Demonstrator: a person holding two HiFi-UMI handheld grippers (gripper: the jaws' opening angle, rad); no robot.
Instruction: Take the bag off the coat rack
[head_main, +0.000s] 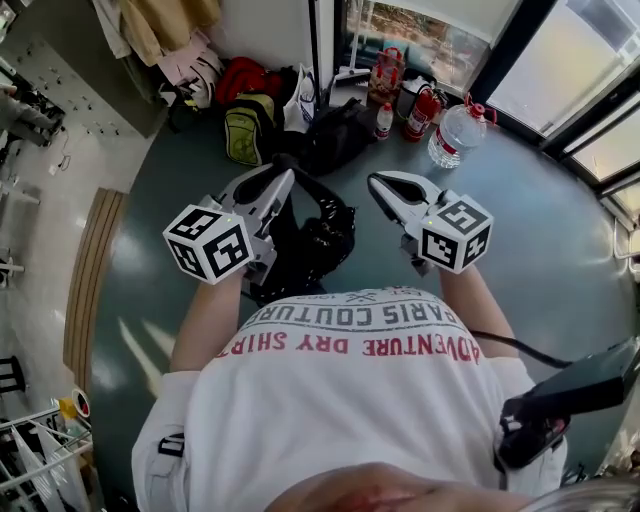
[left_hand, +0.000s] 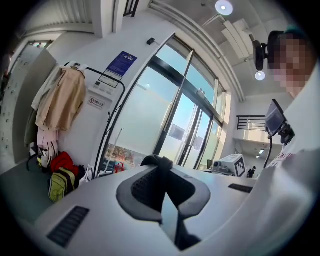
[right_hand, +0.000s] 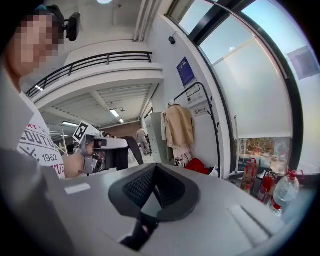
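A glossy black bag (head_main: 318, 238) hangs in front of the person's body, low between the two grippers. My left gripper (head_main: 285, 179) is shut on its black strap (left_hand: 156, 161), which loops over the jaw tips. The right gripper view shows the same bag (right_hand: 121, 156) dangling under the left gripper. My right gripper (head_main: 376, 181) is beside the bag on the right, shut and empty, its jaws (right_hand: 155, 172) meeting on nothing. The black coat rack (left_hand: 108, 125) stands by the wall, ahead to the left, with a beige coat (left_hand: 62, 100) hanging on it.
On the floor by the wall lie a red bag (head_main: 245, 78), a yellow-green backpack (head_main: 244, 128) and a dark bag (head_main: 338, 128). Fire extinguishers (head_main: 422, 110) and a big water bottle (head_main: 455, 135) stand by the glass doors (left_hand: 185, 130). A wooden strip (head_main: 90, 280) runs along the left.
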